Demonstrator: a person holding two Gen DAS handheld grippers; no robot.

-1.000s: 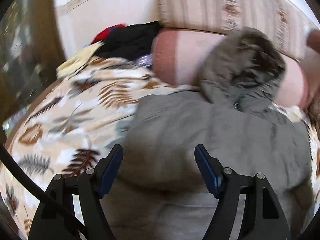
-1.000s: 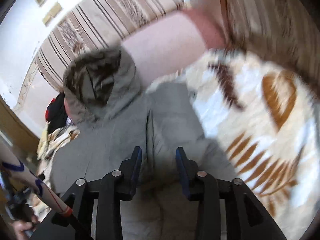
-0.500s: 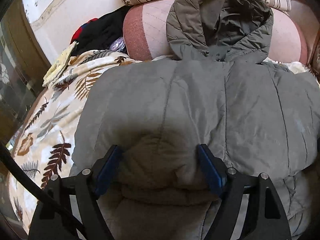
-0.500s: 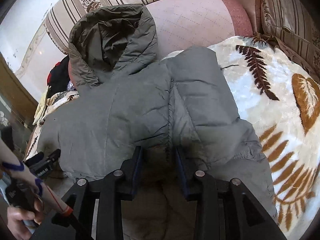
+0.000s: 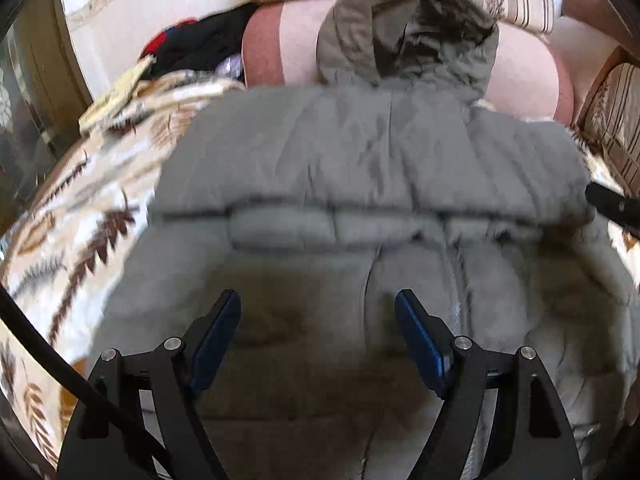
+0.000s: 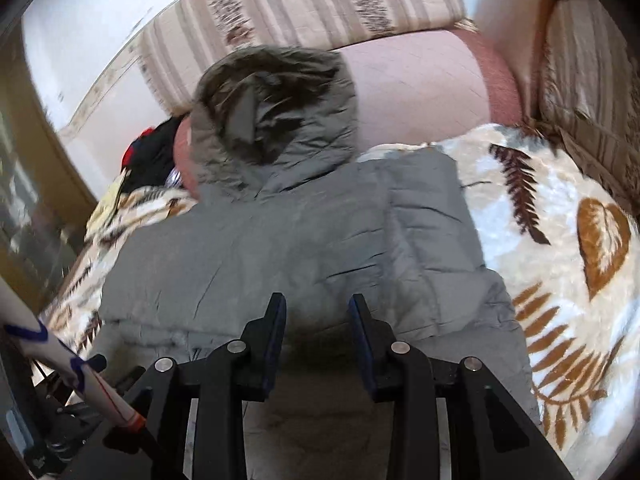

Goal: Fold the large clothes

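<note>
Two sets of tongs hang over the near part of a grey padded jacket point(image 5: 360, 168): the left gripper point(image 5: 318, 318) stands wide apart with nothing between its blue pads, and the right gripper point(image 6: 316, 322) has its jaws narrower but still parted, with no cloth visibly pinched. Half a second ago the jacket's back lay as one unbroken panel under the left tongs; now a horizontal ridge crosses it, with the paler lower part lying nearer the tongs, so I judge that the hem portion is being worked toward a crosswise fold, or has just been let go. Both views are smeared, so the tongs are moving. The jacket lies spread across the middle of a leaf-patterned blanket point(image 6: 560, 208), its hood point(image 6: 276, 116) propped against a pink bolster point(image 6: 432, 84) at the far edge of the couch. A heap of dark and red clothes point(image 5: 192, 46) sits at the far left corner. The fold is at an early stage; the hood and the upper body are yet to be folded in.
</note>
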